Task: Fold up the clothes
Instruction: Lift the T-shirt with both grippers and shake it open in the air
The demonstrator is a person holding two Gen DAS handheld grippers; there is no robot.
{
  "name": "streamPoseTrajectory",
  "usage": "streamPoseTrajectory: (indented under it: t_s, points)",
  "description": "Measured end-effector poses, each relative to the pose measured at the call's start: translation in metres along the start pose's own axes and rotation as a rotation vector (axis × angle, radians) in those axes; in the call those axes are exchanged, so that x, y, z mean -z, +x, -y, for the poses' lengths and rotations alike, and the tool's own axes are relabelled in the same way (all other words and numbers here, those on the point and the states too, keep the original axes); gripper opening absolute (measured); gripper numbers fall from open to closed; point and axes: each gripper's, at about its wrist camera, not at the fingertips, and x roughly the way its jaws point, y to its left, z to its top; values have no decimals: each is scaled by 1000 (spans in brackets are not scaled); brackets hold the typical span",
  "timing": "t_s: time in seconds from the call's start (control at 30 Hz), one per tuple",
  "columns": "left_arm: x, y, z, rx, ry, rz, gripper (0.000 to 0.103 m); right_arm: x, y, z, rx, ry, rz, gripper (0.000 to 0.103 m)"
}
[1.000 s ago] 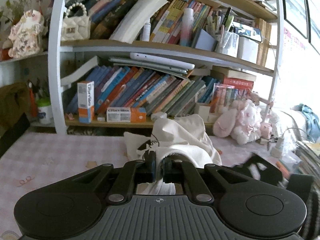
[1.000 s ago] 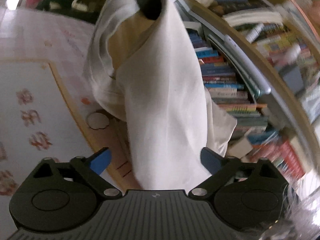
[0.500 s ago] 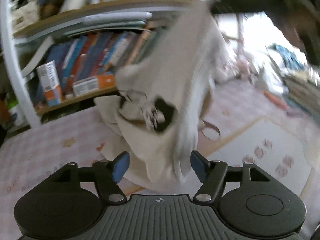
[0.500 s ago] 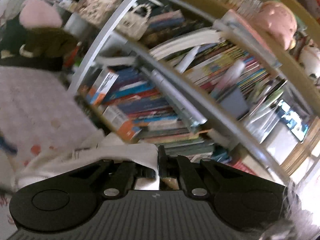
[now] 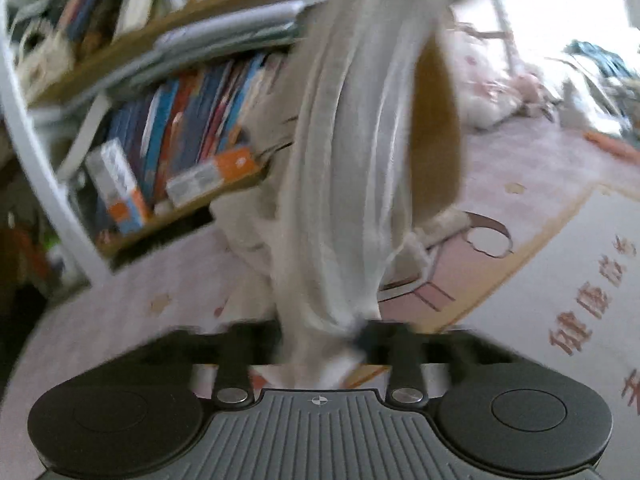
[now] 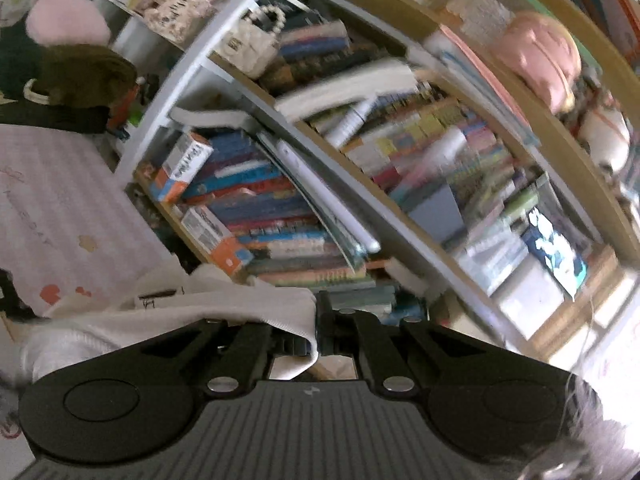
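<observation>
A cream-white garment (image 5: 352, 160) with a tan lining hangs stretched from the top of the left wrist view down to my left gripper (image 5: 320, 340). Its jaws are closing, and a bunched lower part of the cloth is pressed between them. In the right wrist view, my right gripper (image 6: 318, 320) is shut on a ribbed edge of the same garment (image 6: 224, 312). That edge drapes off to the left, down toward the table. The picture around the left fingers is blurred.
A crowded bookshelf (image 5: 172, 128) (image 6: 304, 208) stands close behind the garment. Below lies a table with a pink checked cloth (image 5: 120, 320) and a printed mat (image 5: 560, 280). Plush toys (image 5: 492, 92) lie at the far right. A handbag (image 6: 252, 44) sits on a shelf.
The left gripper let go of the garment, sank, and has closed on its lower hanging part. The right gripper shut on the garment's edge and rose to face the bookshelf.
</observation>
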Motion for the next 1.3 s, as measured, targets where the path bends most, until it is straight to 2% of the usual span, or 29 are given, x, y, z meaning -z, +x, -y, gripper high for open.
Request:
streamPoseTrajectory:
  t_s: [0.07,0.1,0.2,0.27,0.37,0.5,0.6,0.7,0.73,0.8,0.87,0.9,0.93,1.0,1.07,1.13,1.23,1.3]
  points:
    - [-7,-3,-21,1,-93,1,7,11,-3,6,-1,47,-38,3]
    - [-13,-12,-35,-12,-150,33,6,17,-6,9,-3,73,-55,3]
    - [-39,-57,-79,-76,-280,179,6,30,-17,20,-5,153,-79,2]
    - [-60,-96,-95,-119,-295,305,6,29,-33,27,5,189,-45,2]
    - [-94,-161,-108,-188,-266,524,6,7,-77,29,121,110,141,2]
    - [-127,-244,-107,-293,-195,874,6,-30,-139,46,337,7,456,2]
    - [-142,-301,-105,-334,-134,1153,6,-55,-190,73,458,58,689,2]
    - [-150,-344,-105,-356,-103,1331,7,-69,-238,90,525,115,899,2]
    - [-152,-353,-106,-359,-108,1364,7,-72,-251,93,533,129,957,2]
    - [-156,-364,-112,-356,-134,1382,7,-76,-265,97,516,141,1022,3]
    - [-160,-362,-120,-343,-177,1343,7,-77,-264,98,461,162,1023,3]
    - [-162,-355,-125,-335,-201,1297,7,-76,-259,98,419,177,1004,3]
    - [-164,-345,-131,-327,-223,1243,7,-76,-252,98,377,191,973,3]
    - [-165,-305,-142,-301,-247,1063,7,-73,-227,95,291,221,856,3]
    - [-166,-263,-152,-275,-264,879,7,-63,-184,87,181,270,677,3]
    - [-153,-197,-161,-253,-240,645,7,-47,-138,73,62,330,491,3]
    - [-115,-116,-172,-200,-277,354,7,-7,-60,30,-107,366,180,3]
    - [-88,-67,-169,-178,-284,193,7,22,-15,-3,-193,359,8,3]
